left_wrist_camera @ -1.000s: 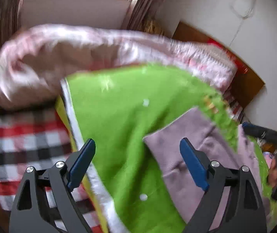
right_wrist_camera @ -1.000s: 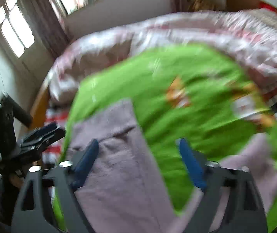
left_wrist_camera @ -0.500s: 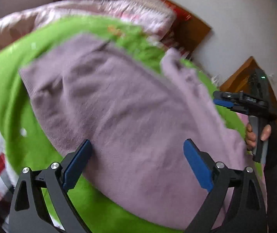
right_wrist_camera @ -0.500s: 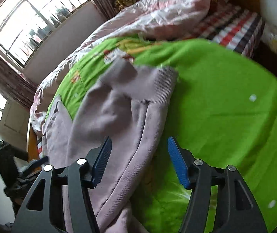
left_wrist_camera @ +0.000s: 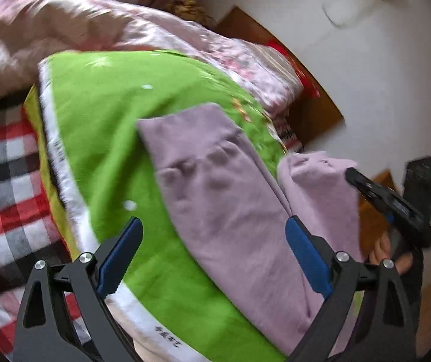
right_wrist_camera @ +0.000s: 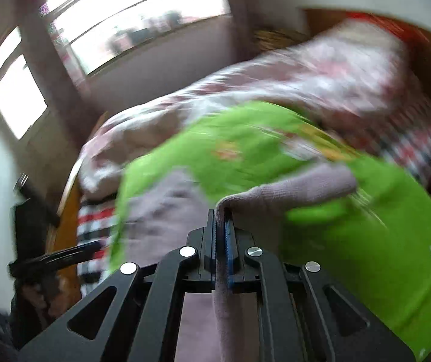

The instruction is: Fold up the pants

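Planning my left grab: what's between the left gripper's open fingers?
Left wrist view: green blanket and the pants span the left gripper gap.

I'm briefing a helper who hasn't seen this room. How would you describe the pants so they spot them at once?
Find the bed with the bright green blanket spread over a red checked sheet. The pants lie on that green blanket: soft, fuzzy, pale lilac, with a ribbed waistband. Nothing else is plain lilac; the quilt behind is pink and patterned, and the right gripper pinches one pant edge.
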Demonstrator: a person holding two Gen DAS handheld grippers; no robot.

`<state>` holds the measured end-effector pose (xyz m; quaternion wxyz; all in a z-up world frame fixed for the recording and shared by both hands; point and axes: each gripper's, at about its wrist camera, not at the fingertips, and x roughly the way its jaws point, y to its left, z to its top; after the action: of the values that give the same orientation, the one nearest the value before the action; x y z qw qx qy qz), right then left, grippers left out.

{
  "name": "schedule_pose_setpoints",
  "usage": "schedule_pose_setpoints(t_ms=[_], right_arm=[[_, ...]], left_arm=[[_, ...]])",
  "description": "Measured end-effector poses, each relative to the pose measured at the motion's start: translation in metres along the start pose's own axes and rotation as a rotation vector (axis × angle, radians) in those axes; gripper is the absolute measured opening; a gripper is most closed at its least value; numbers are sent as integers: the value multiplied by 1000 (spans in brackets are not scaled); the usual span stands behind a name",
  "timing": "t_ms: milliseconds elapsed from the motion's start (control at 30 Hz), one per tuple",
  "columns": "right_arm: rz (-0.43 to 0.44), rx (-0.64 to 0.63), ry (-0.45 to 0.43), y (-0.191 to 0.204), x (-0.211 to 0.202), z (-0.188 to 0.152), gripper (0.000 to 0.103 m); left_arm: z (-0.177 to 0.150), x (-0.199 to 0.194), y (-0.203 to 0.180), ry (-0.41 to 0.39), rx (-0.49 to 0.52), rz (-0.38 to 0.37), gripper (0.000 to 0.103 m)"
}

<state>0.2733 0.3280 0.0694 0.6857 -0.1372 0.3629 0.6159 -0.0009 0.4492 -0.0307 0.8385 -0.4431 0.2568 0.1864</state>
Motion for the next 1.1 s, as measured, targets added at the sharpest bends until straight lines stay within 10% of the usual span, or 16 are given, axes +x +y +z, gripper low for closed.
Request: schedule_pose_setpoints(t_ms=[133,200,233,467,700,1100], right_arm=[[151,-133,181,71,74,-3,17],[186,-157,220,85,92,-10,73],[196,-161,215,87,94,-14,80],[94,-54,80,22,59,-10,49],[-22,37,120,-46,74,-13,45],[-14,24,149,-58,116,-2,35]], left_arm=[[-5,-3,28,-9,-125,-11,95],[-10,-6,38,-4,-151,5,95],[-12,-8,41,-2,-154,19,95],[-14,-18,52,4,-144,-13,95],[9,23,-5,37,-8,-121,94],[30,76,-17,60,19,-34,70]])
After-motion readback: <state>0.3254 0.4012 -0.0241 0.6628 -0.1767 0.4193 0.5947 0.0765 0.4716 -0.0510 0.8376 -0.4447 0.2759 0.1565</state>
